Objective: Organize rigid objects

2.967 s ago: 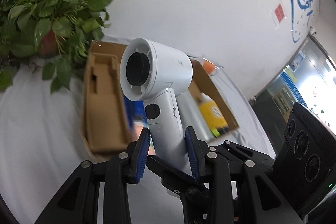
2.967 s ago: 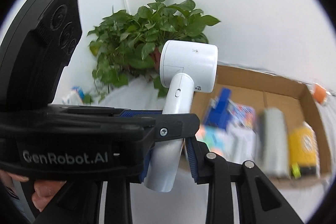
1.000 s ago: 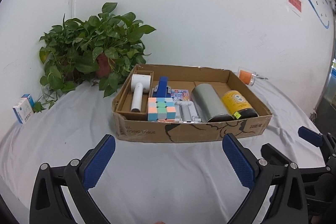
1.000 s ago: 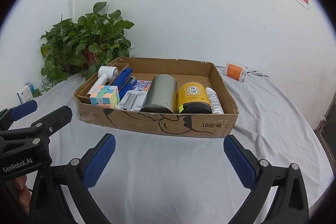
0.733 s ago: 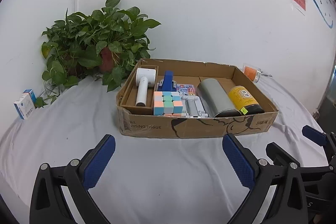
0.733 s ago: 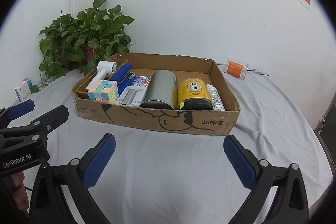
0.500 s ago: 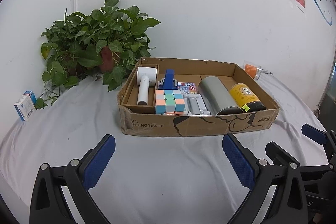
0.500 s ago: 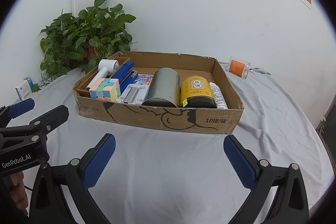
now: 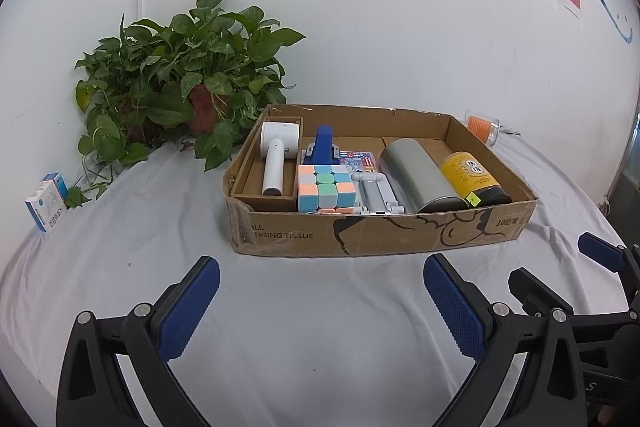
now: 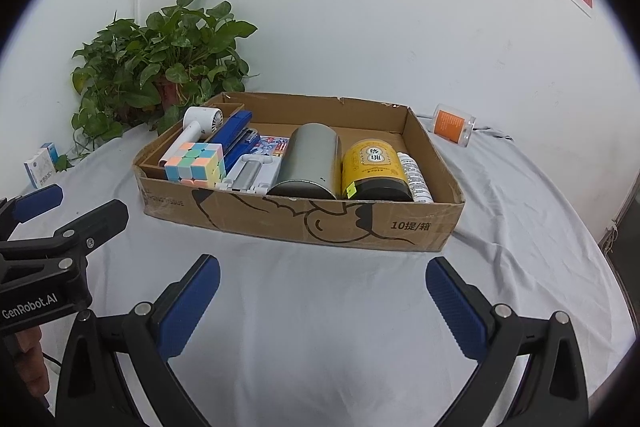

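Both grippers are being held back from the cardboard box [image 9: 384, 235], well apart from it, above the white cloth [image 9: 320, 307]. The left gripper [image 9: 320, 303] is being kept with its fingers spread wide and nothing between them, and the right gripper [image 10: 322, 303] is being held the same way, empty.

The rigid objects are lying packed side by side in the box: the white handheld fan [image 9: 278, 155] in the left inner compartment, then the blue stapler [image 9: 322, 147], the pastel cube [image 9: 326, 187], the grey folding stand [image 9: 376, 193], the silver canister [image 9: 420, 175], the yellow tin [image 9: 470, 173] and, seen only from the right wrist, a slim white tube [image 10: 414, 177] against the right wall.

The packing step is judged to be finishing. If more is to be stored, the orange-labelled clear container [image 10: 454, 125] lying behind the box, or the small blue-and-white carton [image 9: 47, 201] near the potted plant [image 9: 180, 83], is probably being left for the next reach, which would call for a pass around the box walls.

On the box front, "ANGING TISSUE" and "10提/箱" are being read; "GenRobot.AI" is showing on the left gripper's body. The tin's characters are too small to be read surely.
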Motion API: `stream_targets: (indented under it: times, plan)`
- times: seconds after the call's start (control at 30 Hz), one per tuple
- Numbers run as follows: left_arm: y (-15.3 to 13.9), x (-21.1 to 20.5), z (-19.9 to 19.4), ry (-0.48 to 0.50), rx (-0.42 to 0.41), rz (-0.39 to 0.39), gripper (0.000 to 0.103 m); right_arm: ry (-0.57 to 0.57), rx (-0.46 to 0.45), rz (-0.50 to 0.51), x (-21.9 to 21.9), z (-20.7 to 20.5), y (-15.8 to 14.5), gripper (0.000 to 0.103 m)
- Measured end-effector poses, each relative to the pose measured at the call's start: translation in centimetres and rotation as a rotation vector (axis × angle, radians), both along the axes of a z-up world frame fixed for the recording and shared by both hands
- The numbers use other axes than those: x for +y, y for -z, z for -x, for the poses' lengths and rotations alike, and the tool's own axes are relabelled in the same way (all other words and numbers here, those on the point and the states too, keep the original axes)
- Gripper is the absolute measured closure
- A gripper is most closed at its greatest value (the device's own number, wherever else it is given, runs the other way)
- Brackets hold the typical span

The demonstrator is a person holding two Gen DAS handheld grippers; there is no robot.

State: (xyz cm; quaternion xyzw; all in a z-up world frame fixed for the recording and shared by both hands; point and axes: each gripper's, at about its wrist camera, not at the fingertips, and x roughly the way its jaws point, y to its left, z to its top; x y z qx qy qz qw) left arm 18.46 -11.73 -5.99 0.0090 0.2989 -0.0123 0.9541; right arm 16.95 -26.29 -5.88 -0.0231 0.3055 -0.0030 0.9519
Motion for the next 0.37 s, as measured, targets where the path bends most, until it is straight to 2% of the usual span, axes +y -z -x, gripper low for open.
stream_targets:
  times: [0.2, 0.27, 0.37]
  plan:
    - [0.45, 0.52, -0.76, 0.0, 0.008, 0.007, 0.0, -0.002, -0.001, 0.002, -0.03, -0.05, 0.03, 0.001]
    - [0.62, 0.75, -0.62, -0.035, -0.013, -0.013, 0.0, -0.002, -0.003, -0.007, -0.13, -0.05, 0.0, 0.0]
    - [0.65, 0.88, -0.71, -0.014, 0.002, -0.015, 0.0, 0.002, -0.004, -0.011, -0.42, -0.17, 0.02, 0.0]
